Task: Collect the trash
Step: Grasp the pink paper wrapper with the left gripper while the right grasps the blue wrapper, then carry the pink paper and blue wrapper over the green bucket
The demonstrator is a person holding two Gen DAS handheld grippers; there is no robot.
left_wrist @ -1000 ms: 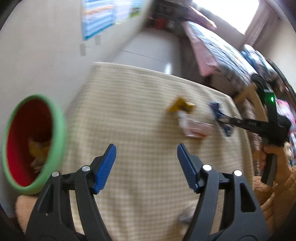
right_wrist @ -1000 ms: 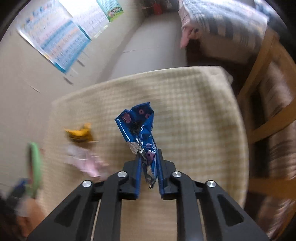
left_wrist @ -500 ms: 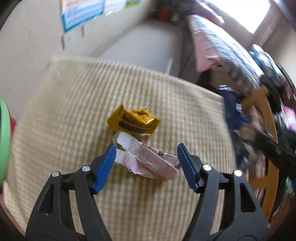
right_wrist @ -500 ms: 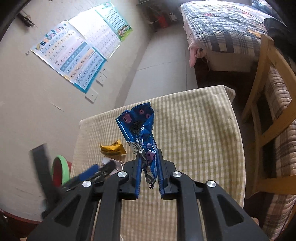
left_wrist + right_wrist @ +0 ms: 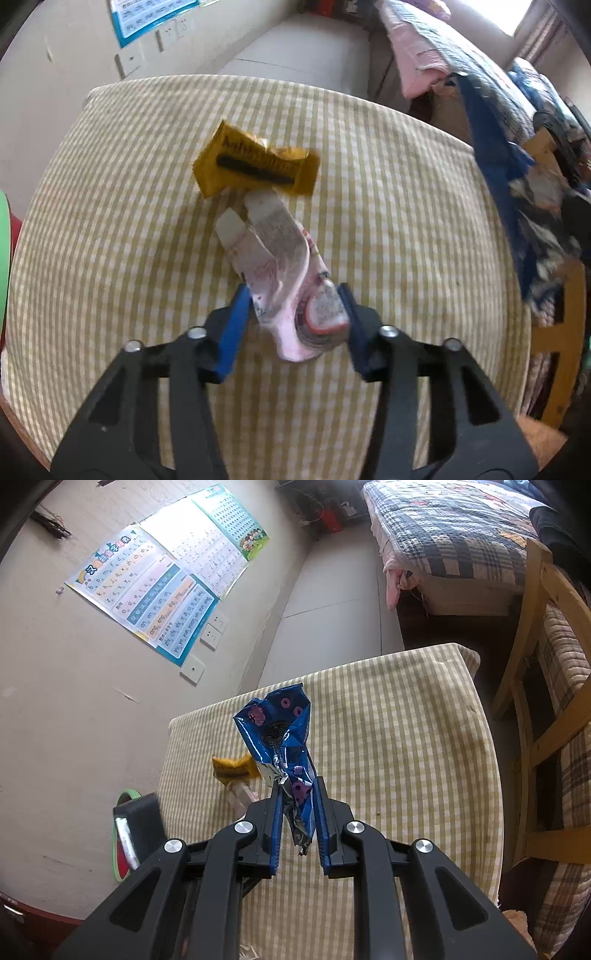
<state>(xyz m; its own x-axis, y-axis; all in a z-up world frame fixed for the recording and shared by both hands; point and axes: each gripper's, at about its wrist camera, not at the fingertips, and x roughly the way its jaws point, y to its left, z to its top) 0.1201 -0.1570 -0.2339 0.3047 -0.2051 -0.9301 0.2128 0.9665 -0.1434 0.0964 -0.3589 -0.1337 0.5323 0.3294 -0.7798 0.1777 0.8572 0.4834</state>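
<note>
A crumpled pink-and-white wrapper [image 5: 280, 273] lies on the checked tablecloth [image 5: 110, 229]. My left gripper [image 5: 293, 299] points down over it. Its jaws are closing, and the blue pads [image 5: 236, 317] press the wrapper's near end from both sides. A yellow wrapper [image 5: 255, 170] lies just beyond, touching the pink one's far tip. My right gripper [image 5: 297, 786] is shut on a blue foil wrapper [image 5: 280, 723], held upright above the table. That blue wrapper [image 5: 491, 158] shows blurred at the right edge of the left wrist view. The yellow wrapper [image 5: 234, 768] and pink wrapper [image 5: 242, 794] also show below it.
A green-rimmed bin [image 5: 129, 795] with a red inside stands beside the table's left edge, by the wall. A wooden chair [image 5: 535, 664] stands at the table's right. A bed [image 5: 443, 535] lies beyond, and posters [image 5: 166, 583] hang on the wall.
My left gripper swung away from the green bin, came down over the pink wrapper, and its wide jaws narrowed onto it. The right gripper rose a little, still holding the blue wrapper.
</note>
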